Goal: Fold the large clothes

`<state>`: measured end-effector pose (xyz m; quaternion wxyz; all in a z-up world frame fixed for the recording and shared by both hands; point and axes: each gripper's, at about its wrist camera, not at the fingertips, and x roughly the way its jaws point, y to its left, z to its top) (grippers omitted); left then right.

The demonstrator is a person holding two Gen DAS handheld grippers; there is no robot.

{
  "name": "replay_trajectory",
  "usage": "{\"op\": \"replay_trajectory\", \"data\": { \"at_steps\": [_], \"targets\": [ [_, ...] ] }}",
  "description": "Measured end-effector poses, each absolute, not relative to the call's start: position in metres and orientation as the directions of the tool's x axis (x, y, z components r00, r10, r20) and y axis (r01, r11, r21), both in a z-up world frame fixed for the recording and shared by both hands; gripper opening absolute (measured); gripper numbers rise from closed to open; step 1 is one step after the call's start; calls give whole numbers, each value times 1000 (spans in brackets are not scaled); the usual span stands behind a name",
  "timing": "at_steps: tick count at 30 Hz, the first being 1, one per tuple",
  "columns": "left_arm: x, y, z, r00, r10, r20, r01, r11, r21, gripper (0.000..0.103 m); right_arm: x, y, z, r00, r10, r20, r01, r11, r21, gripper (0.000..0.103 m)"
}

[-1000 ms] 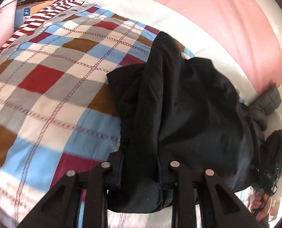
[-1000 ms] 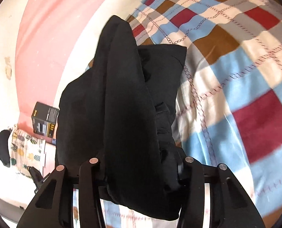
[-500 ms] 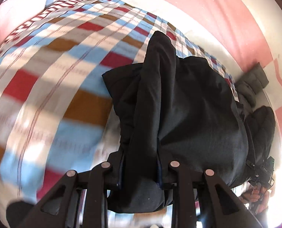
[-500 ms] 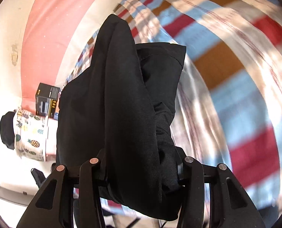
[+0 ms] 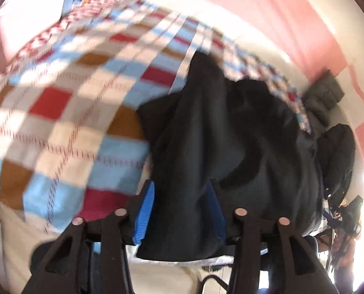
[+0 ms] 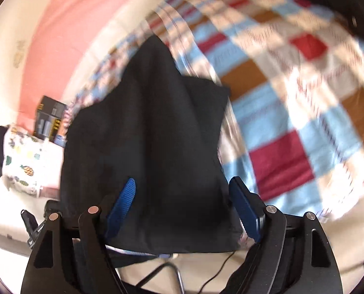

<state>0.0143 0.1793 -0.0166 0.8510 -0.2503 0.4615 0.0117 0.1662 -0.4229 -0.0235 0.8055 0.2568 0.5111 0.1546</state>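
Since a second ago we have carried the black garment [image 5: 221, 147] back toward the near edge of the bed, and both grips that pinched it are now loosening. In the left wrist view, the left gripper [image 5: 179, 210] is opening its jaws; the cloth sits between the blue pads [image 5: 145, 210], and we see a gap on the left side. In the right wrist view, the right gripper [image 6: 182, 205] is opening as well, wider, and the fabric between the pads looks free. The garment lies bunched on the checkered blanket [image 6: 292, 112], its near hem at the bed edge. Both views are blurred.
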Motion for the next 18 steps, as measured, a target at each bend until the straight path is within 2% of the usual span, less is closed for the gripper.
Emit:
{"op": "replay_trajectory", "data": {
  "at_steps": [2,5,10,14,16,17,18],
  "targets": [
    [29,184,-3,603,-190,-775,-241,882,-404,62,178,-426,-12,464,487,-740,-11,838,545,79],
    [73,181,2,598,-191,-778,-214,898,-384,66,216,-417,-4,477,473,-741,-55,858,511,79],
    [160,188,-29,534,-213,-818,-256,882,-396,66,284,-398,-13,469,488,-736,-112,860,499,79],
    [206,193,-61,460,-254,-851,-288,864,-413,66,326,-393,-37,410,491,-769,-93,861,500,79],
    [215,191,-68,444,-275,-852,-303,849,-432,62,339,-390,-47,377,486,-788,-67,863,501,78],
    [216,186,-64,463,-272,-843,-283,856,-432,49,341,-388,-46,374,505,-778,-64,851,521,73],
    [214,180,-58,478,-254,-841,-256,875,-410,32,341,-386,-41,394,519,-759,-79,841,535,33]
  ]
}}
